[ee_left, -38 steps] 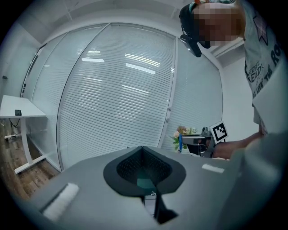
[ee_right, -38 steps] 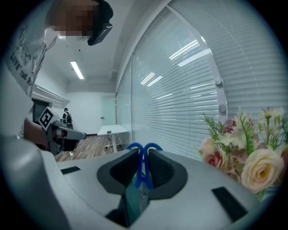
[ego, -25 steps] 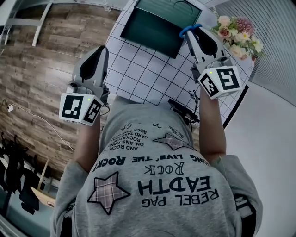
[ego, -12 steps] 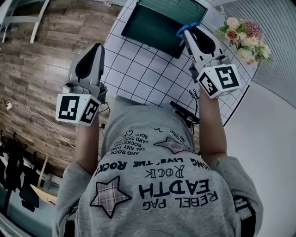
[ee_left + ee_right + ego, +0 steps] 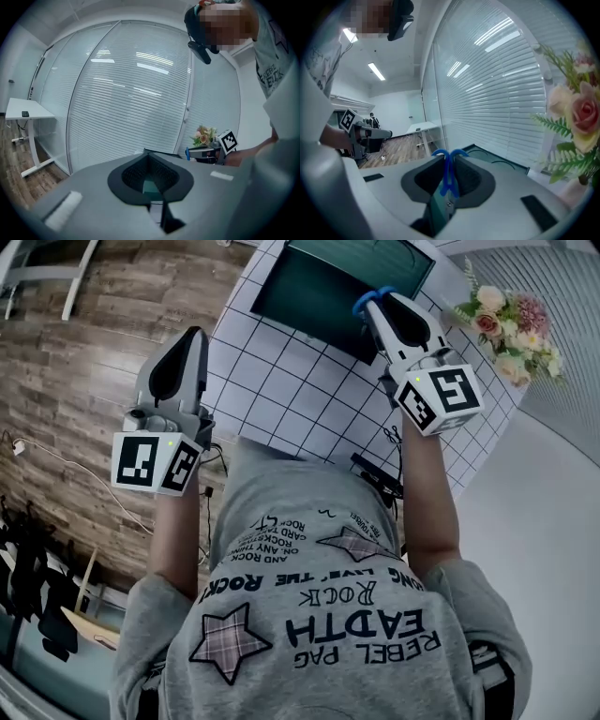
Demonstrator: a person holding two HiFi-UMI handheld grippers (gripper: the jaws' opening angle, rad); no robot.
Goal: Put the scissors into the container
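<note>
Clamped on scissors (image 5: 368,302) with right claw (image 5: 377,310): part closed, blue loops out past tip. Held in air over near right edge of container (image 5: 319,282), not inside yet. Left claw (image 5: 180,341) slightly open, empty, off counter's left edge above wood floor (image 5: 75,362). Counter (image 5: 281,390) under white grid cloth; flowers (image 5: 511,324) at right side. Blinds (image 5: 131,93) on glass wall, white desk (image 5: 26,111) beyond.
</note>
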